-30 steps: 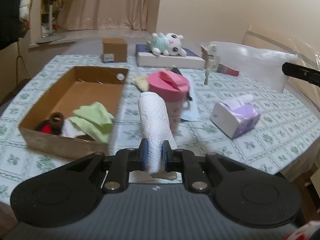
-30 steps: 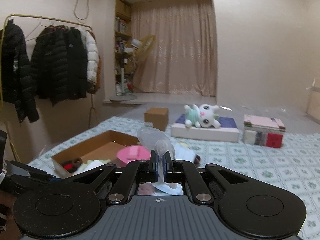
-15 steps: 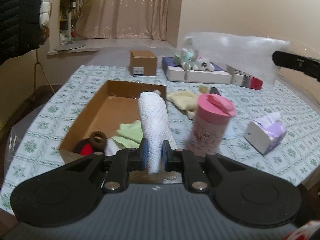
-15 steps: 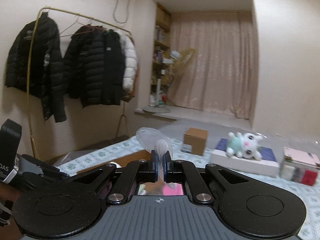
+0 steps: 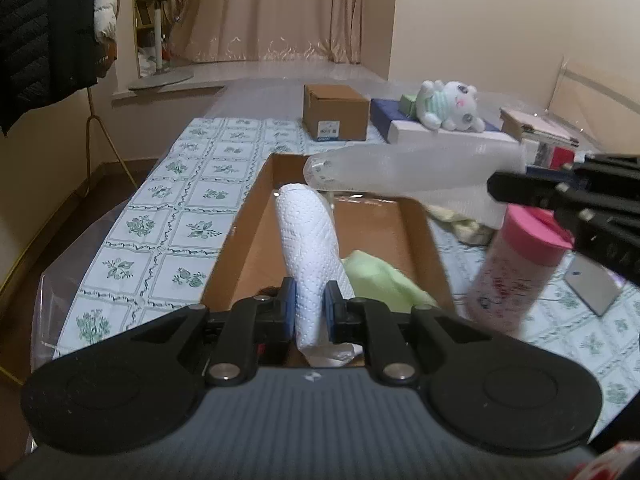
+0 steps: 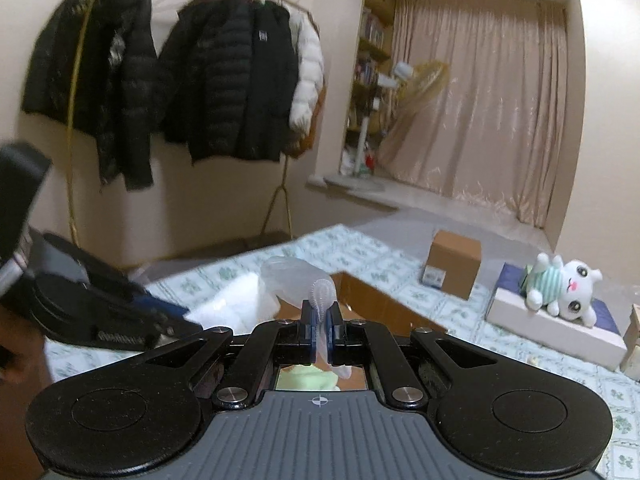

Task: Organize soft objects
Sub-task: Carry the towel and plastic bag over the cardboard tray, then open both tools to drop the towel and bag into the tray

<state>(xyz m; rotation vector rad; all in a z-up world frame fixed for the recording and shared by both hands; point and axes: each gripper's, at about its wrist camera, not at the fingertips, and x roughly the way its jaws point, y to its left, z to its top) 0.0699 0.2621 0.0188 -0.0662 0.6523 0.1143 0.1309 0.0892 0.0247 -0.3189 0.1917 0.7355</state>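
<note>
Paper towel, white and dimpled, stands pinched between the blue pads of the left tongs, rising forward from them over the near end of the open cardboard box. The box sits on the bench, which wears a green-flowered cloth. Inside the box a pale green cloth lies bunched toward the near right corner, just beside the towel, and a dark item shows only as a sliver behind the left tongs, too hidden to name.

The right tongs are clamped on a thin, clear plastic bag. In the left wrist view that bag stretches level across the far part of the box, above it, with the right tongs reaching in from the right edge. In the right wrist view the left tongs appear blurred at the lower left, with the paper towel a white smear beside them and the box just beyond.

A pink-lidded tumbler stands on the bench just right of the box, tilted and blurred in the view. A yellowish cloth lies behind it. Farther back sit a small closed carton and a white plush toy lying on a flat blue-and-white box.
</note>
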